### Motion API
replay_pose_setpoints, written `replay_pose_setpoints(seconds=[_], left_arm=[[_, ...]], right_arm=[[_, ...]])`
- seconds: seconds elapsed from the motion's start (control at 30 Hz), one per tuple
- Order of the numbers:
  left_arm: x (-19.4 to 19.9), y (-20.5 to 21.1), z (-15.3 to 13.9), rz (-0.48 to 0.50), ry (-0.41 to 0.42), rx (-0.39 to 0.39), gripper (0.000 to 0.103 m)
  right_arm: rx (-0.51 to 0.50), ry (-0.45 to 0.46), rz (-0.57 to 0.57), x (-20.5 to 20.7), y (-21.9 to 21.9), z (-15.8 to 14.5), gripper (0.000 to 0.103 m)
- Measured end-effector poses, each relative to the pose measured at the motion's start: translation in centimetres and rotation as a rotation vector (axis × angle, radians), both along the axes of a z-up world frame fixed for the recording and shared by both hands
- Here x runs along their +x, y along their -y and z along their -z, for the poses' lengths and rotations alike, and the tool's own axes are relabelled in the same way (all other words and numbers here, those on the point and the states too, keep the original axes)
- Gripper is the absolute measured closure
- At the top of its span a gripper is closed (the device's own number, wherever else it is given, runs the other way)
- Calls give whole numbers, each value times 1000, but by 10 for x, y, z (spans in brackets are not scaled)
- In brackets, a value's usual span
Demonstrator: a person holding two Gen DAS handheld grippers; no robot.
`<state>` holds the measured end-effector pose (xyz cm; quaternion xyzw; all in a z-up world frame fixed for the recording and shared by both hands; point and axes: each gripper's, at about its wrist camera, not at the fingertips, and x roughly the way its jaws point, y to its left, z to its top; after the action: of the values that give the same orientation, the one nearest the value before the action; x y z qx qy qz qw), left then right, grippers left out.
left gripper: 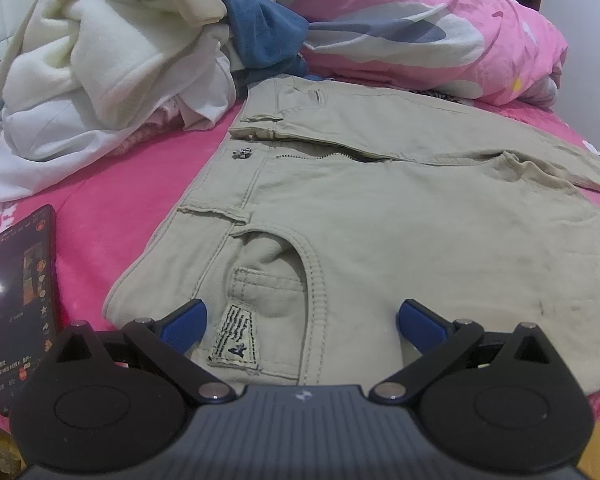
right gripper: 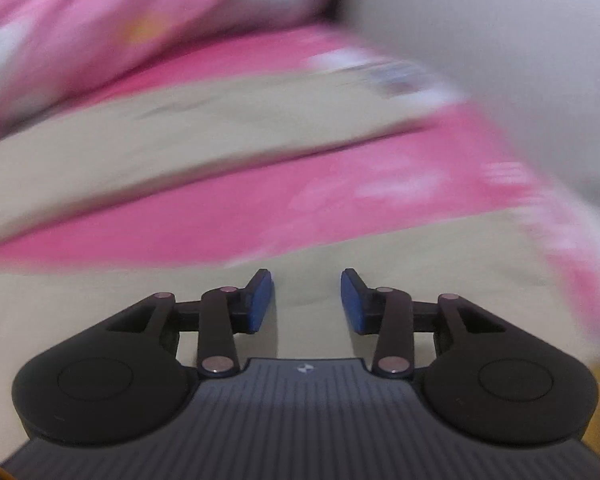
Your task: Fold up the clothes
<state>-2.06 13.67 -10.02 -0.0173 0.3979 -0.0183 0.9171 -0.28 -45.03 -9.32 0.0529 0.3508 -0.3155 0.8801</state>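
Khaki trousers [left gripper: 380, 216] lie spread on the pink bed, waistband to the left, fly unzipped. My left gripper [left gripper: 302, 326] is open wide, just above the near front pocket and its sewn label [left gripper: 236, 338], holding nothing. The right wrist view is motion-blurred. My right gripper [right gripper: 306, 300] is open and empty over khaki cloth [right gripper: 100, 312]. A second khaki trouser leg [right gripper: 160, 136] lies beyond a strip of pink sheet.
A pile of cream, white and blue clothes [left gripper: 120, 52] sits at the back left. A pink floral quilt [left gripper: 440, 28] is bunched at the back right. A phone [left gripper: 22, 304] with its screen lit lies on the sheet [left gripper: 112, 200] at the left. A pale wall [right gripper: 520, 60] stands at the right.
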Motion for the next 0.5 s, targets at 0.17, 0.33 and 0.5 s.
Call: replay_pose_setpoints(seconds=[0.17,0.33,0.5], left_arm=[[0,3,1,-11,7,12,0],[0,4,2,-20,13,14,0],[-1,6,2,-25,20,23,0]], right_arm=[[140,246,6,-78,9,-33,51],[465,394,-151,-150,-21,-16,46],[753,415,-215,-182,-57,24,46]])
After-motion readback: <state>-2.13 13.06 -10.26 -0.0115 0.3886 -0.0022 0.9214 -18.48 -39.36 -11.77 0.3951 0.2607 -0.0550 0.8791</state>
